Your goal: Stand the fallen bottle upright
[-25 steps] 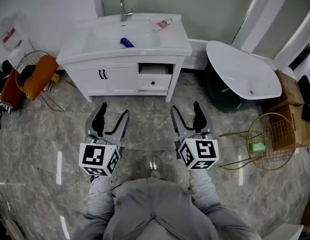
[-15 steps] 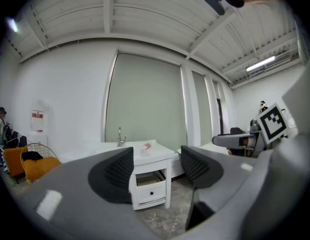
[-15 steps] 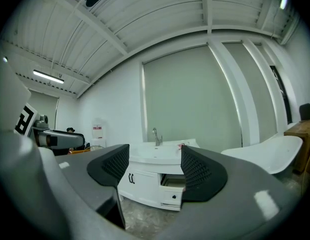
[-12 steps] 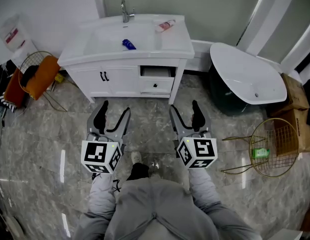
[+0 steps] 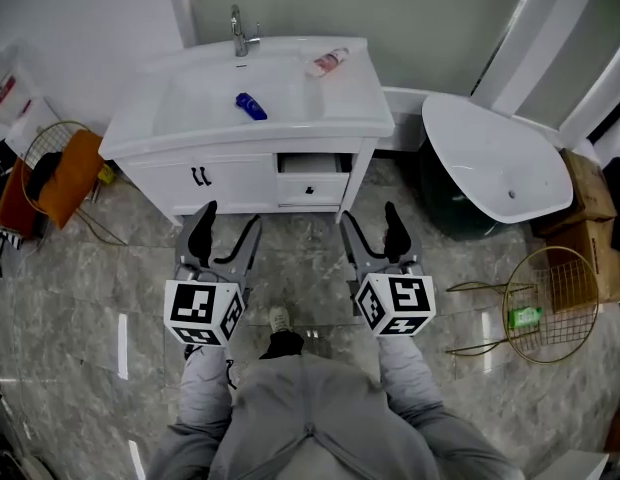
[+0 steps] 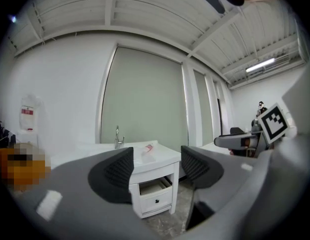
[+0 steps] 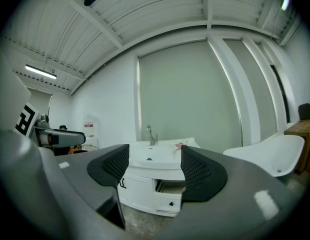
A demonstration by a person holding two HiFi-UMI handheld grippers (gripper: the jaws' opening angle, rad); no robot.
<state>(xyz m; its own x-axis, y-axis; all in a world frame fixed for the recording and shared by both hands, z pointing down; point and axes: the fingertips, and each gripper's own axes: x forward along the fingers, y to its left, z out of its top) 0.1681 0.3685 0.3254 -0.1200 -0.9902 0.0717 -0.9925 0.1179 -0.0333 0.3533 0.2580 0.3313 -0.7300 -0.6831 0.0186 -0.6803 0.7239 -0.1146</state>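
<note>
- The left gripper [image 5: 228, 223] and the right gripper [image 5: 370, 218] are held level in front of the person's grey sleeves. They point side by side toward the cabinet, over the marble floor [image 5: 300, 268].
- Each gripper's own view shows its ribbed pads standing moderately apart with only the room between them, so both tools are empty.
- The person's shoe [image 5: 279, 319] shows just below the grippers, and bare floor lies between them and the vanity [image 5: 240, 176].
- The vanity's small drawer [image 5: 310, 163] stands a little way out, on the right side of the front. A hand coming in low on that side might catch it.
- A small blue bottle [image 5: 251, 106] lies on its side in the sink basin [image 5: 190, 113].
- A pink-and-white bottle [image 5: 327, 62] lies tipped over at the rear right of the countertop, near the wall and to the right of the faucet [image 5: 238, 33]. Which of the two the task means I cannot tell for sure; the one on the countertop looks the likelier.
- My judgement is that the task is barely begun. Nothing is gripped and both bottles lie flat. Reaching, closing on the body, turning it upright and letting go all remain.
- Off to the sides and out of the path are a white tub [image 5: 490, 158], a wire basket [image 5: 555, 249] holding a green item [image 5: 525, 317], and an orange cloth [image 5: 65, 173] draped over another basket.
</note>
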